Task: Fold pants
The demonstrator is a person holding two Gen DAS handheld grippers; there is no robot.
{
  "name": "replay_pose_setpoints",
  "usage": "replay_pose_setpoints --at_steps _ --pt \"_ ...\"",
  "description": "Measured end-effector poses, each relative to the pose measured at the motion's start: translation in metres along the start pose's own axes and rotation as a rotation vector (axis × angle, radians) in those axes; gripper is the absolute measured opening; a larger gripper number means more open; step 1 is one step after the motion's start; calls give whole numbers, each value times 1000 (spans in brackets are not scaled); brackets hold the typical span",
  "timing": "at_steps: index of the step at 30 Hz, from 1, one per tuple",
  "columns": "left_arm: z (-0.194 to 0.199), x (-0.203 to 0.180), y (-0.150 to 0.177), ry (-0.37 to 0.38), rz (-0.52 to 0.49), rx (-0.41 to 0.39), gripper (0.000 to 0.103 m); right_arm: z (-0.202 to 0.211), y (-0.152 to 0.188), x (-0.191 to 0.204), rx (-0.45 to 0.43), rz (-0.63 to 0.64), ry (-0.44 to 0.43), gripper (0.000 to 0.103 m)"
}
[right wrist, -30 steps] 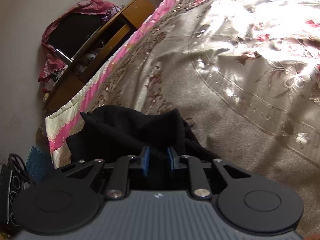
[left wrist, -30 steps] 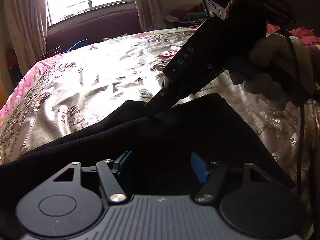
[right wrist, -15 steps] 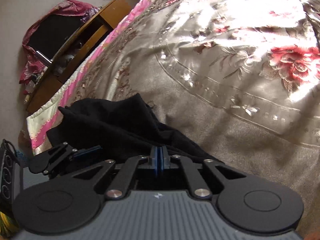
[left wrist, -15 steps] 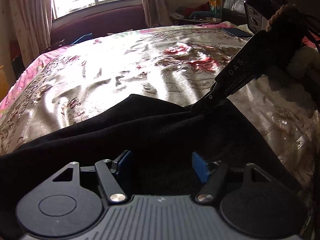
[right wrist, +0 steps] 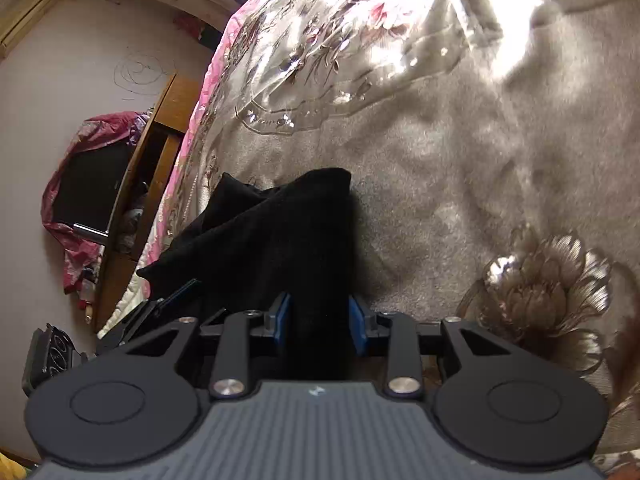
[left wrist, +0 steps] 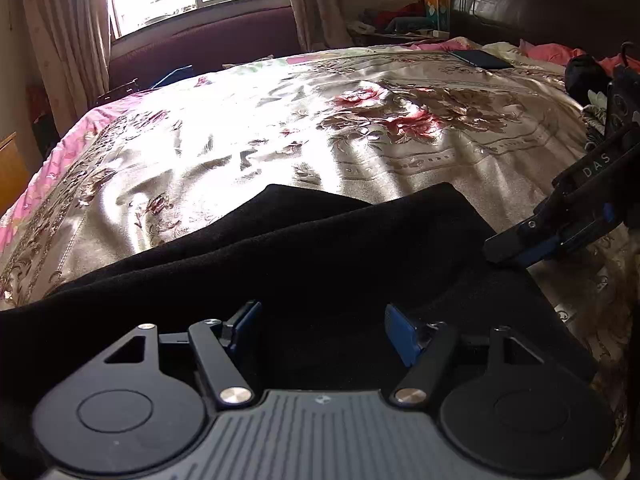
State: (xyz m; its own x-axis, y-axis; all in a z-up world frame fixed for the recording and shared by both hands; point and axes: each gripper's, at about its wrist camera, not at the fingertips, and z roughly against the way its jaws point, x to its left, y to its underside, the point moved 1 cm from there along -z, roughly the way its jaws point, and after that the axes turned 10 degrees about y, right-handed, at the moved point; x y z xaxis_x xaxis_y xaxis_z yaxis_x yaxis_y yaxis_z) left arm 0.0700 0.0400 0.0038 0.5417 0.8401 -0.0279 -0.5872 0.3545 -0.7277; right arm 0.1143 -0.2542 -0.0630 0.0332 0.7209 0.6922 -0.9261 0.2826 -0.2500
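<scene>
The left tongs (left wrist: pixel 322 330) point down at a slant over the black pants (left wrist: pixel 320 264), which lie folded on the bed's flowered satin bedspread (left wrist: pixel 280 132). Their blue pads (left wrist: pixel 400 330) stand wide apart, one to either side of the dark cloth, and neither presses on it. Seen from the left wrist, the right tongs (left wrist: pixel 516 250) reach in from the right-hand edge, tilted downward, their tips at the right edge of the pants, just beside the fold's near corner. White letters "DAS" run along the body of that tool (left wrist: pixel 596 166).

From the right wrist view, the right tongs (right wrist: pixel 320 318) are angled down toward the bedspread (right wrist: pixel 460 180), and their jaws are opening: a ridge of the pants (right wrist: pixel 288 240) runs between the two blue pads, which stand narrowly apart on either side of the cloth without a clear squeeze on it. The pants stretch away from these tongs toward the pink-edged side of the bed. A small pale mark sits on the grey ribbed housing nearest the lens; too small to read
</scene>
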Motion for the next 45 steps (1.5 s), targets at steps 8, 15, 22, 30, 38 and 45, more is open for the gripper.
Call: replay_pose_setpoints --at_steps 8,15,22,30,38,45 --pt "34 -44 6 150 -70 -2 81 -29 -19 -8 7 -70 -195 39" --pt "33 -108 22 121 -177 3 89 -35 -27 5 -5 -81 -194 40" --pt "-4 -147 40 -31 -368 10 100 -32 -28 15 4 -17 -176 43" --pt "-11 -132 29 66 -235 52 79 -54 -28 16 -37 -83 -166 15" --pt "-15 -165 12 291 -238 2 72 24 -17 -7 -171 -45 -38 13" --pt "-12 -177 -3 445 -242 -5 72 60 -18 -67 -203 -175 7 21"
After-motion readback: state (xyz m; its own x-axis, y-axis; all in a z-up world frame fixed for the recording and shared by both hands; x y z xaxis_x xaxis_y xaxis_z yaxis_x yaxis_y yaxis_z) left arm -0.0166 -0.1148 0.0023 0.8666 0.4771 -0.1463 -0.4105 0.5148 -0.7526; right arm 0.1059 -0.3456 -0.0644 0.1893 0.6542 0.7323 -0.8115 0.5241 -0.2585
